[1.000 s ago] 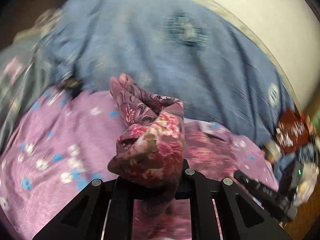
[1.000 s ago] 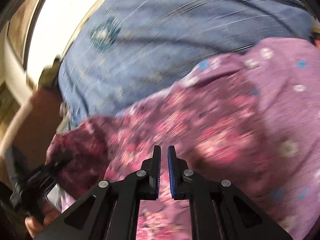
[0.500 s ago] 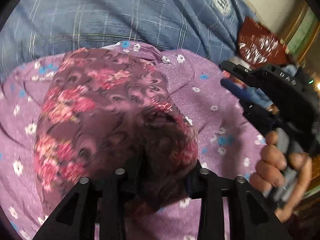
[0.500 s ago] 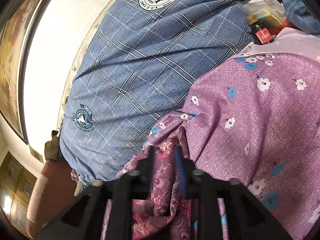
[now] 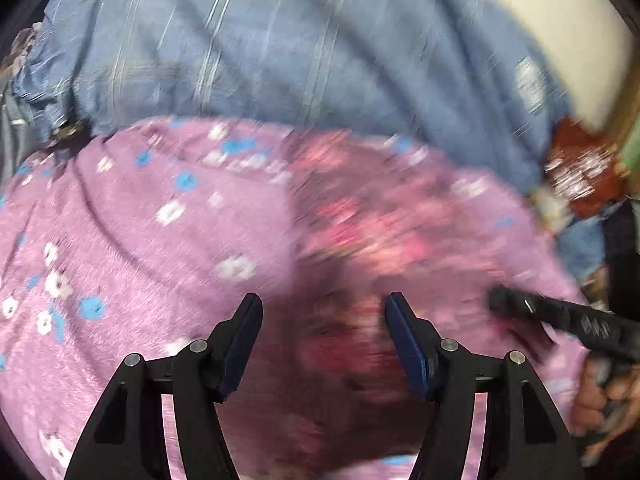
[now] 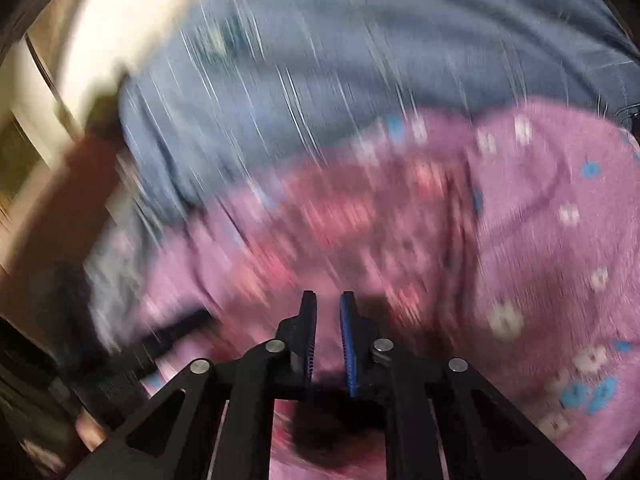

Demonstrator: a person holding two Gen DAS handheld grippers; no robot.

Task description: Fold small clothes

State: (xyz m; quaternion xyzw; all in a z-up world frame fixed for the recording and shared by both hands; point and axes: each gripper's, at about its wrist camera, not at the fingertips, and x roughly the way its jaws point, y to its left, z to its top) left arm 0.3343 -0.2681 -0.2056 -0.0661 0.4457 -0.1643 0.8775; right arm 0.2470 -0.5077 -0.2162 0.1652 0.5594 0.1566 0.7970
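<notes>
My left gripper (image 5: 322,320) gapes, right gripper (image 6: 327,312) nearly closed, empty; limp maroon floral cloth (image 5: 360,216) at twelve o'clock, best pinched at a hem.

Both wrist fisheyes look forward along their own fingers, angled down at a bed, close over it; both blurred. Left wrist view faces the purple floral sheet (image 5: 132,232) with the blue plaid blanket (image 5: 304,52) beyond, right gripper (image 5: 560,312) entering from its right edge. Right wrist view shares the same sheet (image 6: 560,208), blanket (image 6: 360,60) and dark floral garment (image 6: 340,224) (image 5: 368,216), seen from the opposite side
</notes>
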